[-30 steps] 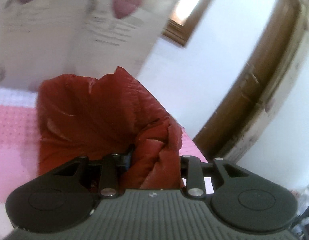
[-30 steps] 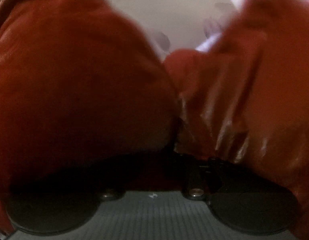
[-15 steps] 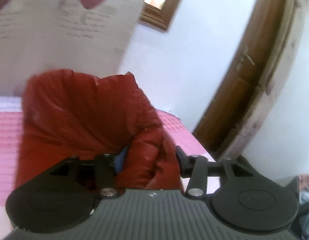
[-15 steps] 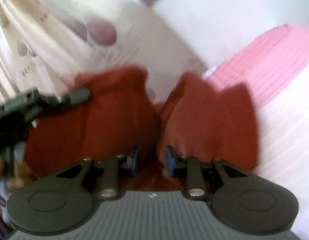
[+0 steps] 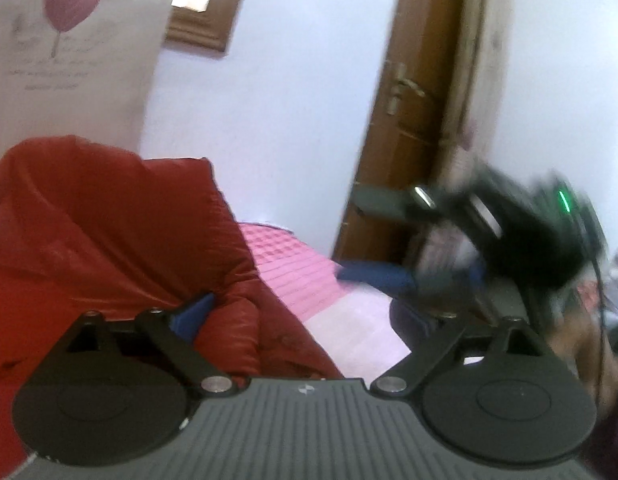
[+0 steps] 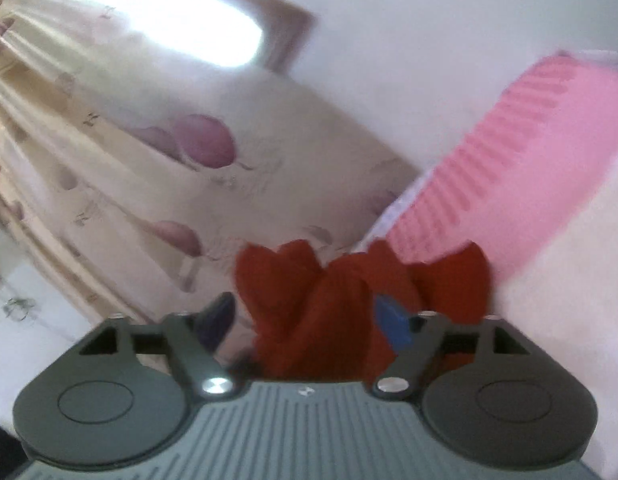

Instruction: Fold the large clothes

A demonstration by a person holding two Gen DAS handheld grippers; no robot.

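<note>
Left claw is seen spread wide, its jaws just opened; a puffed fold of the red jacket lies against the left blue pad, the right finger stands clear over pale bedding, nothing pinched. Ribbed grey housing and two round black discs are noted at the near edge.

Right claw is likewise spread, jaws just opened. Crumpled red cloth rises between the fingers; whether it touches the blue right pad cannot be told. No grip is seen.

Jacket fabric is glossy, quilted and padded, heaped in soft ridges on the bed, just ahead of both claws. Bed cover is pink with a ribbed, waffled weave, edged by a paler smooth band.

Beyond, in the left view, the right claw is caught in blur: dark body, green light, blue finger, held over the bed's edge.

Farther off are noted a cream curtain in long pleats with mauve petal prints, a wood-framed window, a plain white wall, and a brown wooden door with a brass lever handle.
</note>
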